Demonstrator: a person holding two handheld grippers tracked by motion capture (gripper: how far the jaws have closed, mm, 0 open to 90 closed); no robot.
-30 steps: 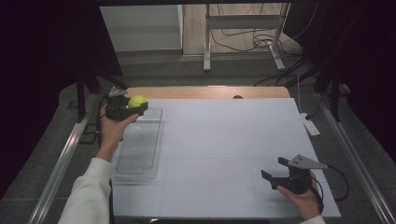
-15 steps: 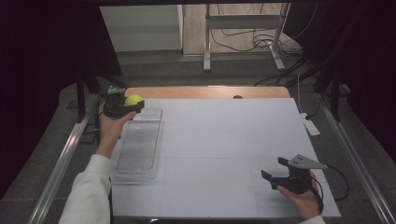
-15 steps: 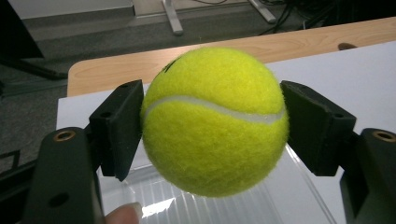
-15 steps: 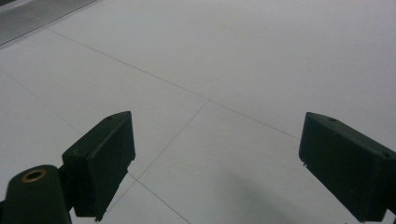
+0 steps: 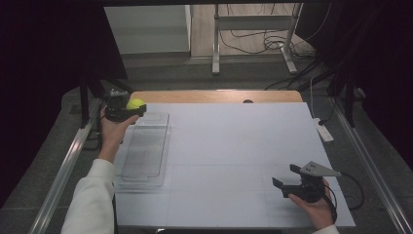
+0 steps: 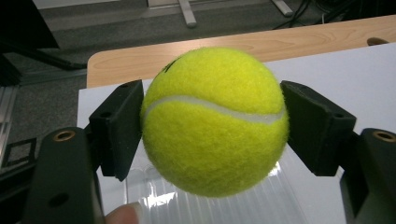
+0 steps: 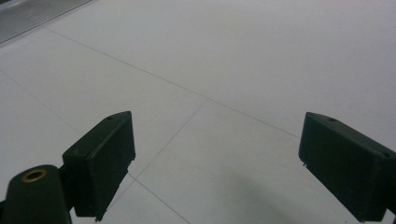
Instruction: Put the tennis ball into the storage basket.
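Observation:
A yellow tennis ball (image 5: 135,104) (image 6: 214,120) is clamped between the jaws of my left gripper (image 5: 131,108) (image 6: 212,126), held above the far left end of a clear plastic tray (image 5: 146,146) (image 6: 219,207). The tray lies along the left side of the white table (image 5: 234,146). My right gripper (image 5: 287,178) (image 7: 215,163) rests low near the table's front right corner, open, with nothing between its jaws; only the white table surface (image 7: 233,70) lies ahead of it.
A bare wooden strip (image 5: 214,95) runs along the table's far edge. A small white device (image 5: 323,130) lies at the right edge. Metal rails (image 5: 68,165) flank both sides. Cables and a metal stand (image 5: 253,39) sit on the floor beyond.
My left gripper has drifted slightly left and toward the far left corner with the ball in it. The right gripper has stayed where it was.

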